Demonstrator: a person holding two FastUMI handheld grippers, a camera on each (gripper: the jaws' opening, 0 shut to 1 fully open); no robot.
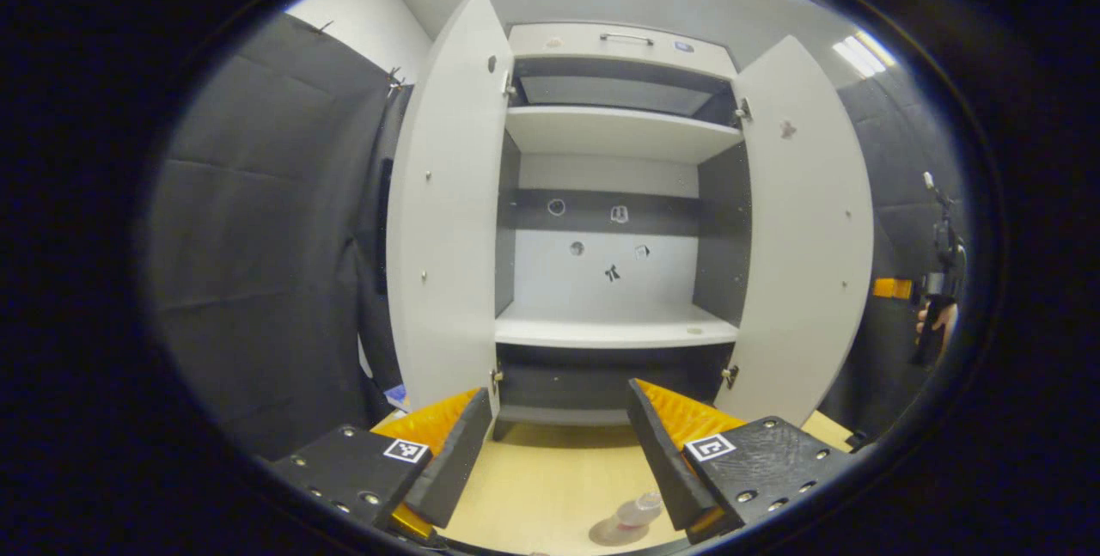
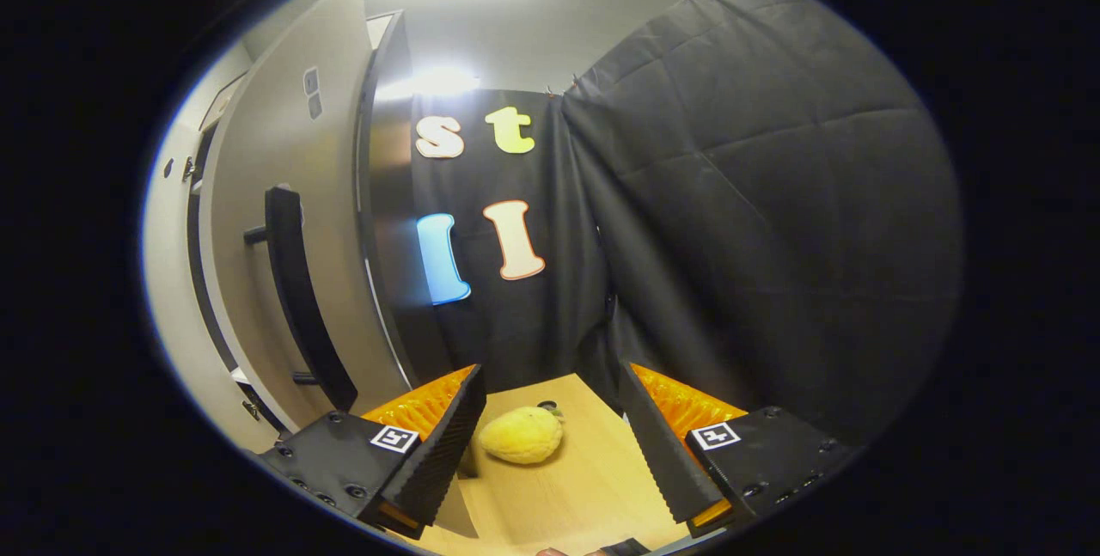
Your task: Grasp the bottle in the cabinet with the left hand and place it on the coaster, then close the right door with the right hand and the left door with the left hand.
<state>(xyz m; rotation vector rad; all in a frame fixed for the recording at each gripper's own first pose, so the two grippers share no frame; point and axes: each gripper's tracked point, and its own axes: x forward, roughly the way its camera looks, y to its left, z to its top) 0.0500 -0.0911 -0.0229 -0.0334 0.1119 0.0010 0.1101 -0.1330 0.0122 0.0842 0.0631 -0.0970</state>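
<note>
We are holding the left gripper [image 1: 554,444] with its fingers spread wide and gripping nothing. The bottle [image 1: 632,516] is standing upright just below the gap between them, nearer the right finger, on what looks like a round coaster [image 1: 606,533] on the pale wooden table [image 1: 541,487]; it is clear plastic with a pale cap, and any label is too small to read. Farther off, the cabinet [image 1: 614,135] is standing with both doors swung open: the left door [image 1: 447,221] and the right door [image 1: 803,238] are smooth flat white panels, with bare white shelves between them. At the far right a hand [image 1: 937,326] is holding the other gripper.

In the right gripper view we are keeping the right gripper [image 2: 550,444] spread too, empty. A bumpy yellow lemon [image 2: 521,435] is lying on the table between and beyond its fingers. To the left, the right door's outer face is carrying a long dark bar handle [image 2: 301,298].
</note>
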